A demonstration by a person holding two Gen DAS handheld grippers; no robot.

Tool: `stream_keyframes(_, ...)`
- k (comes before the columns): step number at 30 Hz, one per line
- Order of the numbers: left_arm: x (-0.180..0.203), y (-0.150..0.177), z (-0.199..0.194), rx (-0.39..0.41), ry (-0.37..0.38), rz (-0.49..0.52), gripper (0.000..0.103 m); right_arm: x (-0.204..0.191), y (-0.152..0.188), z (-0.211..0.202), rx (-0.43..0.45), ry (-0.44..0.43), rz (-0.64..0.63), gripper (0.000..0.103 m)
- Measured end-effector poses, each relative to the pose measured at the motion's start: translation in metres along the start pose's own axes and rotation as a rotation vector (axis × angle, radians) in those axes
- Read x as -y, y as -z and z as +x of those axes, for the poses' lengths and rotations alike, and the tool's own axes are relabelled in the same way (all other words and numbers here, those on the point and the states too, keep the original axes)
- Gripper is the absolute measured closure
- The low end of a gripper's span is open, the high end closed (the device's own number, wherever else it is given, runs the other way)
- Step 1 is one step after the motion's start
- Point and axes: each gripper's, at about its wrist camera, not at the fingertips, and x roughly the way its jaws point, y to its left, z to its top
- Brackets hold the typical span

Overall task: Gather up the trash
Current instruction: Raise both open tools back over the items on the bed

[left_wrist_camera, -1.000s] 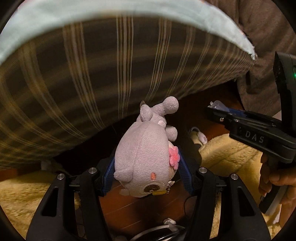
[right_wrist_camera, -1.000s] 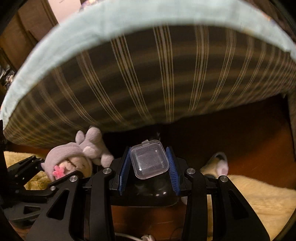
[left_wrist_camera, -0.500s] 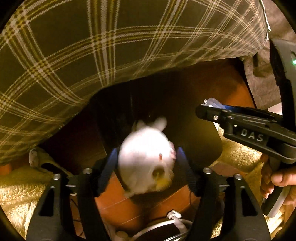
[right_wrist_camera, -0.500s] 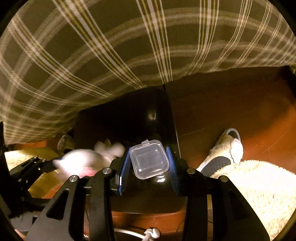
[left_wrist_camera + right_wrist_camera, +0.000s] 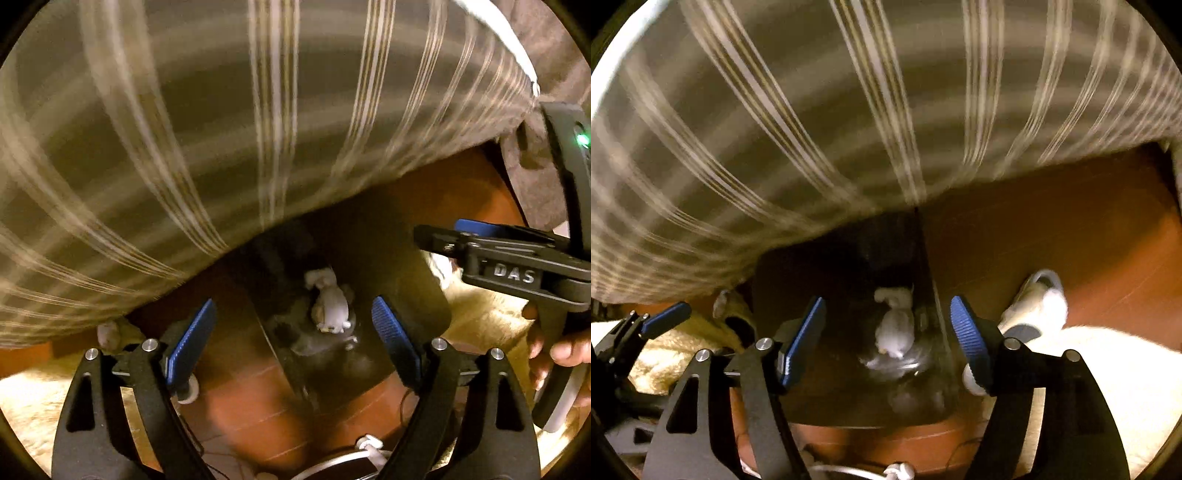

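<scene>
Both my left gripper (image 5: 291,328) and right gripper (image 5: 886,328) hang released, empty, above the dark rectangular bin (image 5: 417,302). The small grey plush toy (image 5: 330,306) lies inside it; remaining trash isn't visible.

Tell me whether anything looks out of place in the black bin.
One thing does: a pale grey plush toy lies at the bottom of the glossy black bin, an odd thing to see among trash. Both the left gripper and the right gripper hang open over it, holding nothing.
</scene>
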Motion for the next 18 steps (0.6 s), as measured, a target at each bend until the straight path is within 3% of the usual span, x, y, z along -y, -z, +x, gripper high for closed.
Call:
stream_keyframes(2,-0.002,-0.005,-0.023,0.047,-0.017,-0.012,0.018,-0.008,-0.006,-0.028,0.066,0.017,-0.026,0.019)
stream_keyframes(6,-0.001,-0.023,-0.067,0.127,-0.089,-0.029,0.015,-0.02,-0.022,-0.091,0.233,0.044,-0.065,0.01)
stream_keyframes(13,-0.003,-0.071,-0.141,0.257,-0.132,-0.034,0.013,-0.034,-0.056,-0.162,0.385,0.038,-0.087,0.008)
stream_keyframes(18,-0.013,-0.097,-0.171,0.327,-0.15,-0.04,0.009,-0.038,-0.088,-0.186,0.446,0.035,-0.094,0.008)
